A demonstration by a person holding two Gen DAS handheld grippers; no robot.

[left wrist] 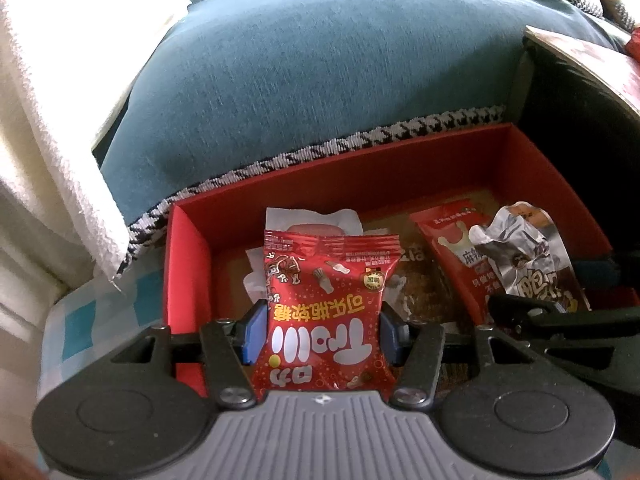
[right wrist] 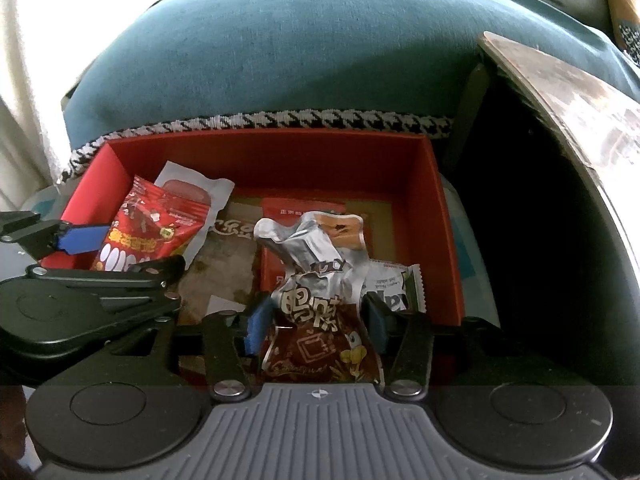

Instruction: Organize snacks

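My left tongs [left wrist: 322,334] pinch the red candy bag [left wrist: 326,312]; my right tongs [right wrist: 316,326] pinch the silver-brown bag [right wrist: 316,312]. Both hang over the red box [right wrist: 440,216]. Next, I'd lower and let go.

We had the box [right wrist: 440,240] sitting right in front of the cushion [right wrist: 300,48], snacks inside: gummy packet [left wrist: 328,312] at its left end, crumpled foil packet [right wrist: 316,280] toward the right.
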